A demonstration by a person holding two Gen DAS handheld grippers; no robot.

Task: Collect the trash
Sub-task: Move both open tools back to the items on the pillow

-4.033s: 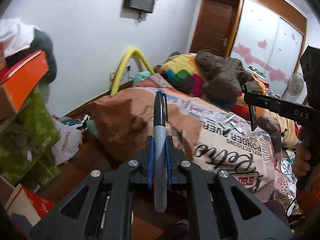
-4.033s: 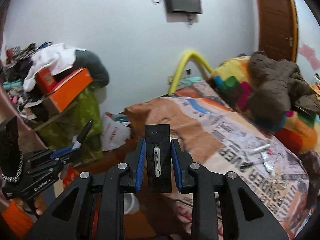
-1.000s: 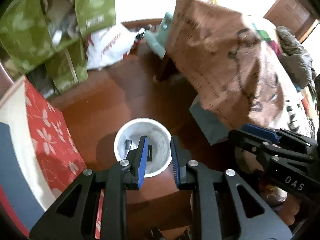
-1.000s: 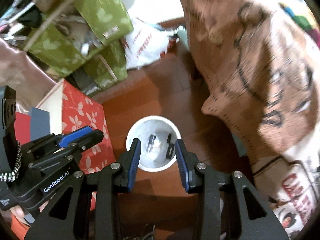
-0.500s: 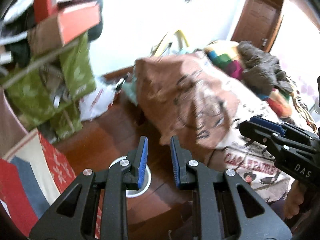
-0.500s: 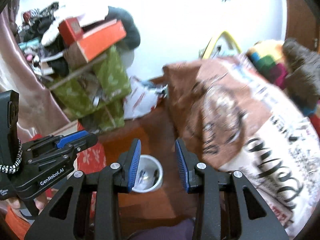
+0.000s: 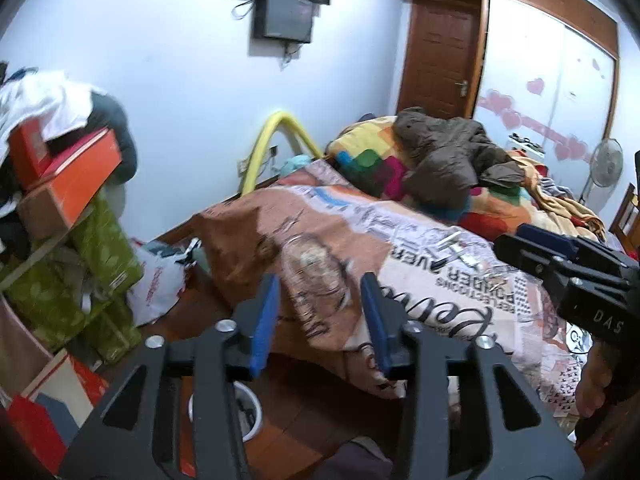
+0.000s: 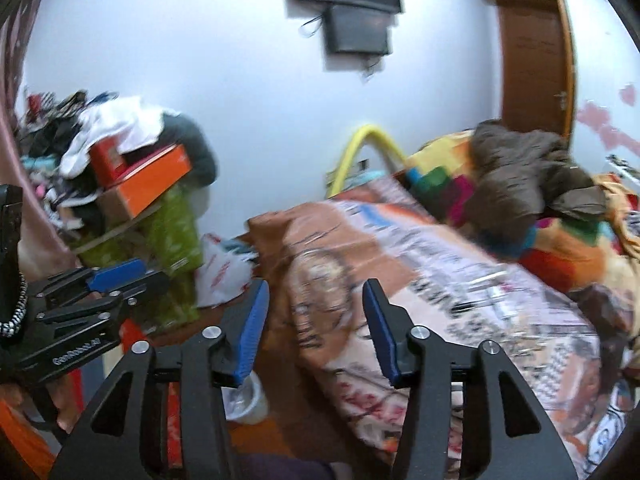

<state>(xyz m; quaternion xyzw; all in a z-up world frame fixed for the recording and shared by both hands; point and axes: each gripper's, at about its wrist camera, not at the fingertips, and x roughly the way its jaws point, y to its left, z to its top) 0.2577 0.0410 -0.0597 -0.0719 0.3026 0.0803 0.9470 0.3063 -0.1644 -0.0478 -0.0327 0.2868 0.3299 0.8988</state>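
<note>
White round plastic bin [image 7: 250,408] now low behind both jaws, marker and black piece dropped; left gripper [image 7: 320,320] and right gripper [image 8: 312,328] empty, opening. Silvery scraps [image 7: 456,246] lie ahead on bed.

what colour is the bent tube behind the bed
Yellow. The tube arches against the white wall, clearest in the left wrist view.

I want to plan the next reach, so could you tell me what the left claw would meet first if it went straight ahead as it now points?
Most likely the printed bedspread on the bed: the opening, empty left claw aims at its near corner; depth is uncertain.
</note>
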